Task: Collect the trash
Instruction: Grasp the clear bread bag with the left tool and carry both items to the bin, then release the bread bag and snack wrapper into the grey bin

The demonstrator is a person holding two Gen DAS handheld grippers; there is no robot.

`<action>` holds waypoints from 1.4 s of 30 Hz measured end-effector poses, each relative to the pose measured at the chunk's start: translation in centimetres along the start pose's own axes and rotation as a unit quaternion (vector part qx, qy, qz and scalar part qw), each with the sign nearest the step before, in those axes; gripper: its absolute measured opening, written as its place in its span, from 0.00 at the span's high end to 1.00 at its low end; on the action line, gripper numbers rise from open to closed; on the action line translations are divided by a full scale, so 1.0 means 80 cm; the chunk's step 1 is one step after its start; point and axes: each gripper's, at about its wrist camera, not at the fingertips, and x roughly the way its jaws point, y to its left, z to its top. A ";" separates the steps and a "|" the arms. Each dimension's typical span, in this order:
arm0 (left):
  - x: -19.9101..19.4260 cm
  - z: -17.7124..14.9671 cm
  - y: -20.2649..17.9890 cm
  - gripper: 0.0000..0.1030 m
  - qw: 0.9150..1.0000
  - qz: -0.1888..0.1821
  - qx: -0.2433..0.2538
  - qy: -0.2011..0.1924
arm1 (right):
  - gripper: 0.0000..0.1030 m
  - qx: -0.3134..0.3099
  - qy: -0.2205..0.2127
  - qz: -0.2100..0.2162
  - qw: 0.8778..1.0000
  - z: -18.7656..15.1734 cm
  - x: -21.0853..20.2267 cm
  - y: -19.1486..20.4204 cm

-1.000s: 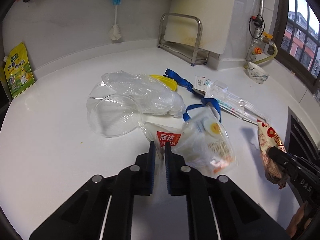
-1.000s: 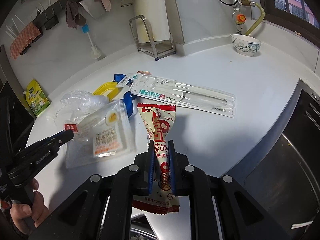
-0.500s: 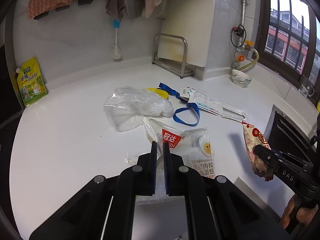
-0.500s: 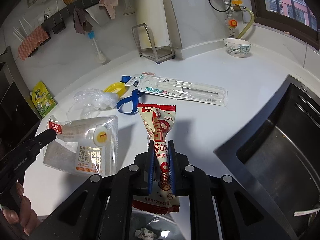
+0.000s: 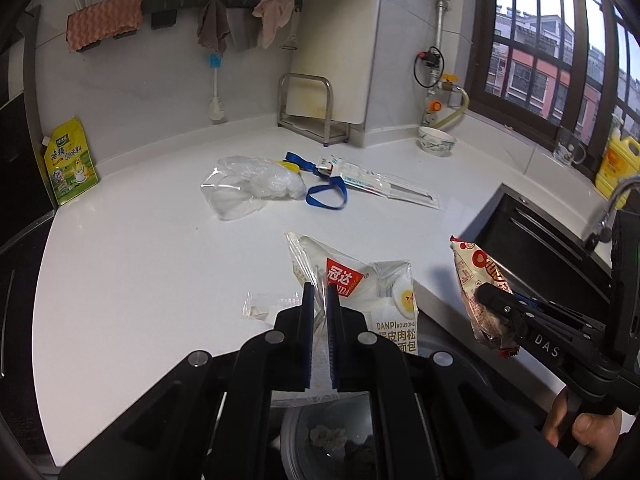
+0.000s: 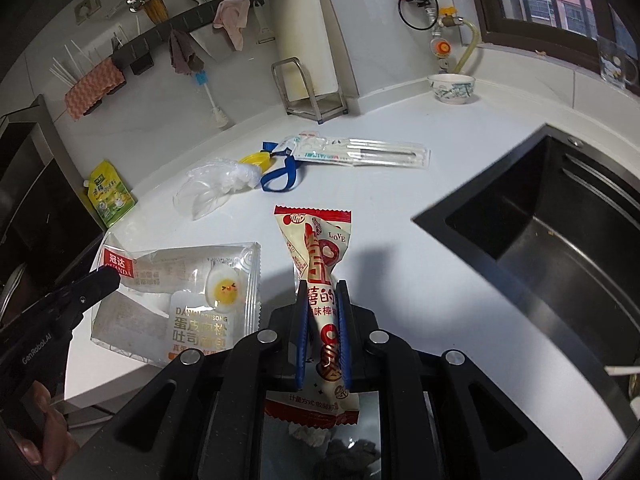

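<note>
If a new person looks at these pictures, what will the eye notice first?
First, the red-and-white snack wrapper, pinched in the right hand-held gripper above the counter edge. Next, the clear bread bag with an egg picture, held by the left hand-held gripper. Behind them, more plastic litter lies on the white counter.

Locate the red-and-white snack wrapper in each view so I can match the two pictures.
Left wrist view: the red-and-white snack wrapper hangs at the right edge, pinched by the right gripper.
Right wrist view: the wrapper stands upright at bottom centre, clamped between that gripper's blue pads.
Shared landmark: the blue ribbon loop on the white counter.
</note>
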 end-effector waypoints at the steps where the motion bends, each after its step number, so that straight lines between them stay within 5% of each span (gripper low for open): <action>1: -0.005 -0.007 -0.003 0.94 1.000 -0.001 0.002 0.002 | 0.88 0.002 0.001 -0.001 1.000 -0.007 -0.004 -0.001; 13: -0.020 -0.085 -0.037 0.93 0.999 -0.005 0.028 0.042 | 0.88 -0.002 0.035 -0.013 0.999 -0.101 -0.046 0.001; 22: 0.011 -0.124 -0.048 0.93 0.996 -0.003 0.037 0.081 | 0.87 0.000 0.059 -0.024 0.998 -0.146 -0.031 -0.005; 35: 0.056 -0.145 -0.043 0.93 0.992 0.001 0.021 0.127 | 0.87 0.008 0.095 -0.038 0.995 -0.168 0.010 -0.020; 42: 0.061 -0.145 -0.038 0.84 0.991 -0.001 0.010 0.137 | 0.85 0.010 0.096 -0.041 0.995 -0.169 0.014 -0.024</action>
